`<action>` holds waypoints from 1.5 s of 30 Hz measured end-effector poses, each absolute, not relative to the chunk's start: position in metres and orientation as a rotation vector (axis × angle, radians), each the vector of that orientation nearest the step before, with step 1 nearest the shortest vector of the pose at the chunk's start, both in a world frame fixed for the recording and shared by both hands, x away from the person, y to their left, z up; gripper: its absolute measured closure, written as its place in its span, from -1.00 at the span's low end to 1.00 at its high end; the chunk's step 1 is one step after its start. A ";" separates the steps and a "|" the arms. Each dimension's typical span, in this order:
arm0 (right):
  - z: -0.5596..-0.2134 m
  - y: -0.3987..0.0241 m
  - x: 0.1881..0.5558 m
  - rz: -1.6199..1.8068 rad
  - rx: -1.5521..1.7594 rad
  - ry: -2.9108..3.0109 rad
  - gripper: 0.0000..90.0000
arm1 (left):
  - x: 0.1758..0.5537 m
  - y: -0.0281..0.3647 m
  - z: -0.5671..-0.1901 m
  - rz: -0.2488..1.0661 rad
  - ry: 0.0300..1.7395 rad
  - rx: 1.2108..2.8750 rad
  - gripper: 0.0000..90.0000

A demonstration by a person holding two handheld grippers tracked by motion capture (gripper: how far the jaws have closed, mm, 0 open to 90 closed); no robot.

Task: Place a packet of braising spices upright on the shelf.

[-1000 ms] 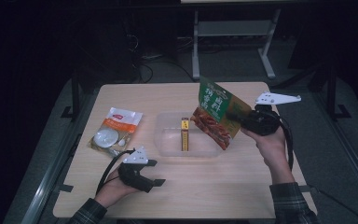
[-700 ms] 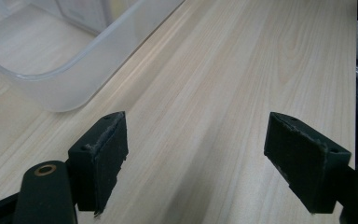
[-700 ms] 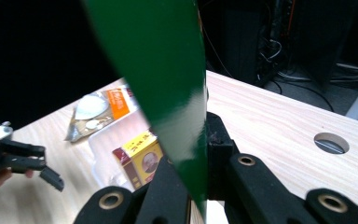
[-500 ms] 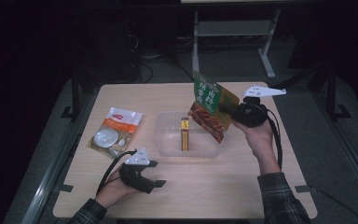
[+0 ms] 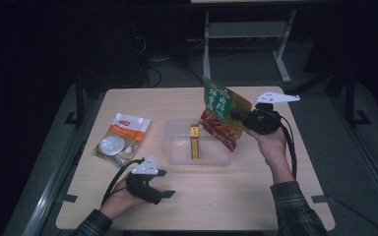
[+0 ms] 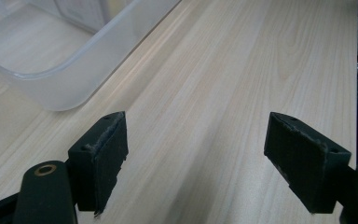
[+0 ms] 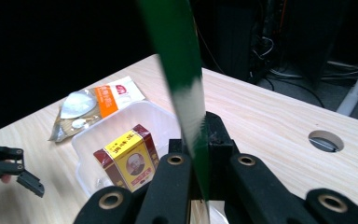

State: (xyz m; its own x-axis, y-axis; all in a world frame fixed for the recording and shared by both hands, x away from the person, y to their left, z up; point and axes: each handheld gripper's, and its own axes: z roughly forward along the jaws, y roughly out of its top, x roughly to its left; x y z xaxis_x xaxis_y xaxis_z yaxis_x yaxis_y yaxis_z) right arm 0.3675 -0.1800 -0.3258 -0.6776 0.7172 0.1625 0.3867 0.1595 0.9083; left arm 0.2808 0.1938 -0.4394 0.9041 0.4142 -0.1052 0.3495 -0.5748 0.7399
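The table is the biggest thing here, and all the other things sit on it. In the middle is a clear tub. It looks like the spot where things get packed, so it sits where both hands can get to it.

The green and red snack bag is up in the air, over the right end of the tub, on the far side. The right gripper holds it there. Its jaws are squeezed tight on the bag's right edge, so the bag will not slip. The bag stands up on its edge and tilts. Its long side runs from its green top, up and far, down to its red end, low and near, and that low end points into the tub. I think it is held like this so it can slide in next to the box.

A white and orange bag lies flat, left of the tub. It may be waiting its turn.

The left gripper rests low at the near left. Its jaws are wide open and hold nothing.

A small yellow and red box stands inside the tub
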 end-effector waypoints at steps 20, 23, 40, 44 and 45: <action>-0.337 -0.168 0.370 1.467 1.045 2.183 0.98 | 0.280 0.193 -0.440 0.097 0.538 2.244 -0.53; -0.342 -0.166 0.371 1.469 1.052 2.200 0.98 | 0.280 0.193 -0.440 0.096 0.534 2.246 -0.53; -0.355 -0.165 0.369 1.415 1.055 2.280 0.70 | 0.280 0.192 -0.441 0.100 0.517 2.276 -0.53; -0.355 -0.167 0.365 1.423 1.062 2.282 0.42 | 0.280 0.192 -0.441 0.098 0.516 2.271 -0.53; -0.355 -0.169 0.363 1.422 1.073 2.276 0.26 | 0.280 0.192 -0.441 0.095 0.522 2.263 -0.53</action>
State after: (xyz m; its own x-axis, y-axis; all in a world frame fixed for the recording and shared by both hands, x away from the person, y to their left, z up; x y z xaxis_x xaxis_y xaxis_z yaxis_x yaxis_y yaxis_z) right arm 0.3625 -0.1686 -0.3551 -0.6973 0.6980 0.1632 0.4527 0.2523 0.8552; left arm 0.2804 0.1923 -0.4410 0.9123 0.3980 -0.0968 0.3383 -0.5990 0.7258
